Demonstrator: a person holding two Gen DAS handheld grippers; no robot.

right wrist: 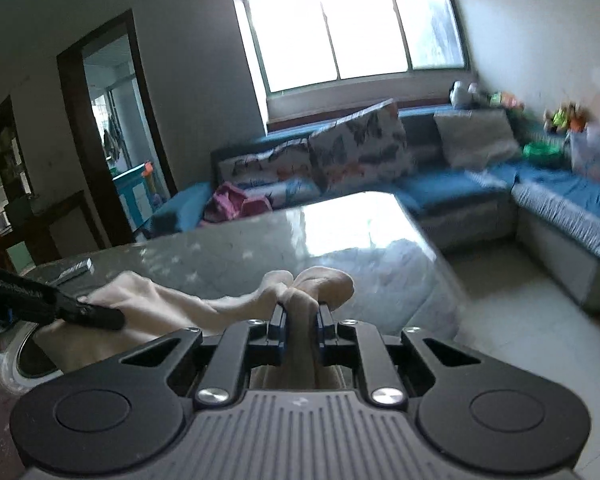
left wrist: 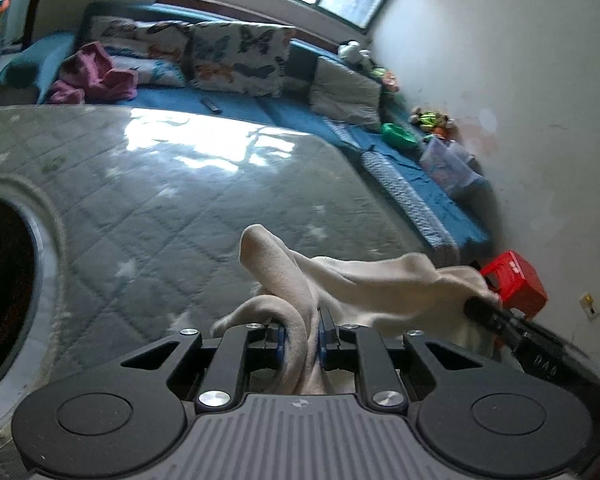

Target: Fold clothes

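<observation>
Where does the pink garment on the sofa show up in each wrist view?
Left wrist: the pink garment lies upper left, on the blue sofa beside the butterfly cushions.
Right wrist: the pink garment sits left of centre, beyond the table's far edge.
Shared landmark: the butterfly cushions.
</observation>
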